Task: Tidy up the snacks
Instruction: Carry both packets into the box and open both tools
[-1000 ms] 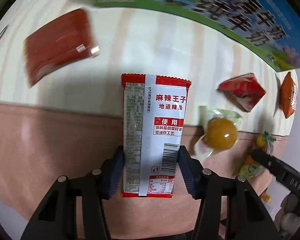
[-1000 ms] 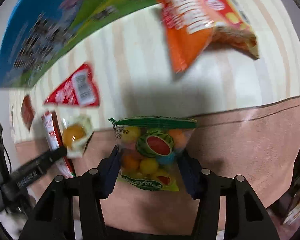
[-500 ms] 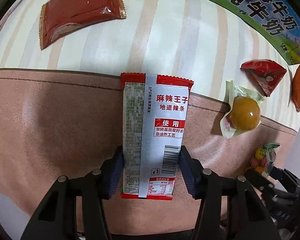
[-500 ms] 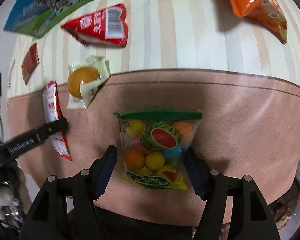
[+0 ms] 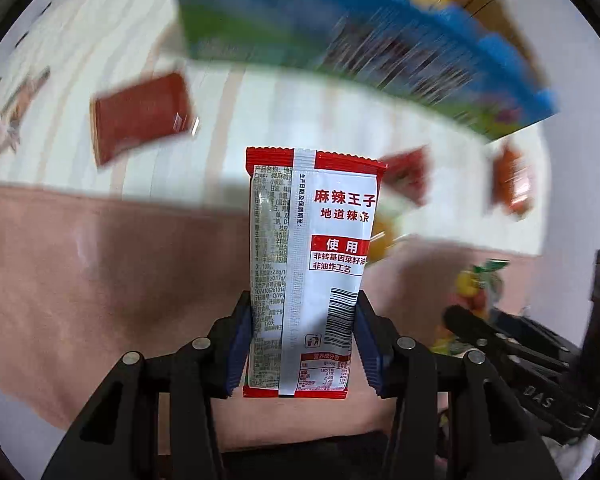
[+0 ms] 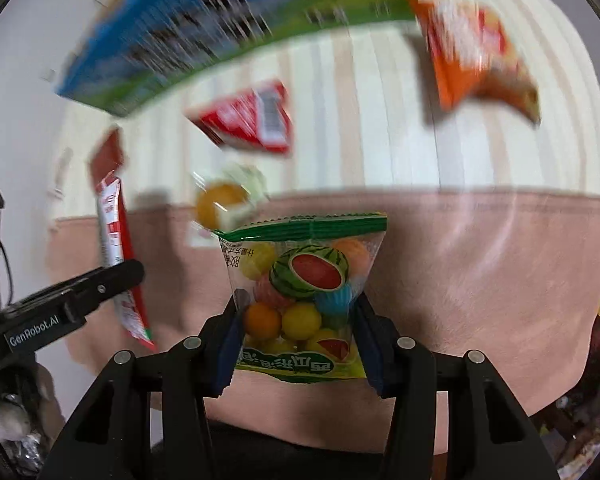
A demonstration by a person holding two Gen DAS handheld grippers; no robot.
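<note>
My left gripper (image 5: 302,344) is shut on the lower part of a red-and-white spicy strip packet (image 5: 312,248), which stands upright above the pink mat (image 5: 100,280). My right gripper (image 6: 298,336) has its jaws closing on a clear fruit candy bag (image 6: 304,280) with a green top seal and a watermelon picture; the pads press its sides. In the right wrist view the strip packet (image 6: 114,240) hangs at the left. In the left wrist view the candy bag (image 5: 476,284) shows at the right.
A blue-and-green milk box (image 6: 220,20) stands at the back of the striped table. On the table lie a dark red flat packet (image 5: 140,116), a red triangular packet (image 6: 252,120), an orange chips bag (image 6: 476,52) and a yellow round snack in clear wrap (image 6: 220,204).
Both grippers have risen with their packets. The right jaws stood wider around the candy bag half a second ago and now squeeze it. The background is blurred by motion.
</note>
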